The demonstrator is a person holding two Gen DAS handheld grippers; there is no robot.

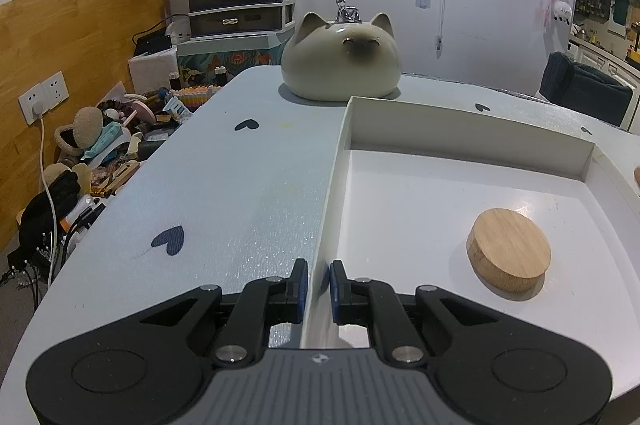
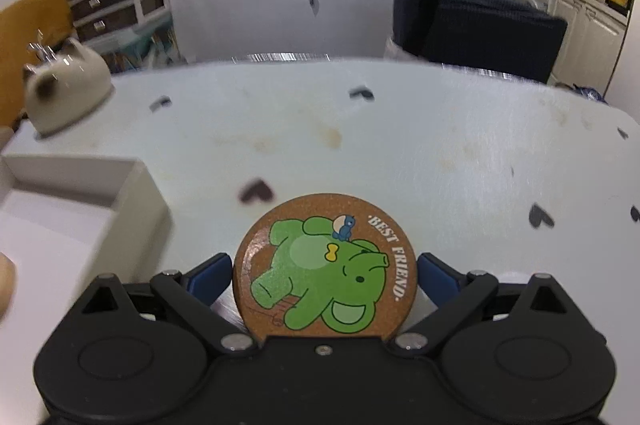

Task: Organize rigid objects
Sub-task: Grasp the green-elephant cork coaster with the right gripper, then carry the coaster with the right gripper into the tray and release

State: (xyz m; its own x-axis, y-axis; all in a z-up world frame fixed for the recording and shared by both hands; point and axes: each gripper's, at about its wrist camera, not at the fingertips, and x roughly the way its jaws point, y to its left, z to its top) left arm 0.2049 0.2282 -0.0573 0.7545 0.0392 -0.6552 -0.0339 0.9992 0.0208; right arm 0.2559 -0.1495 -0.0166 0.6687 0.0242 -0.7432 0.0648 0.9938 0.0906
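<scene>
While pinching the tray wall (image 1: pixel 326 201), left tool (image 1: pixel 318 279); right tool (image 2: pixel 326 275) clamping coaster (image 2: pixel 326 265)

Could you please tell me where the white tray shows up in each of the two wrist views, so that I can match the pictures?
Left wrist view: the white tray fills the right half; the left hand-held gripper clamps its near left wall.
Right wrist view: the tray's far corner sits at the left edge, blurred.
Shared landmark: the ceramic cat, behind the tray in the left wrist view, upper left in the right.
</scene>
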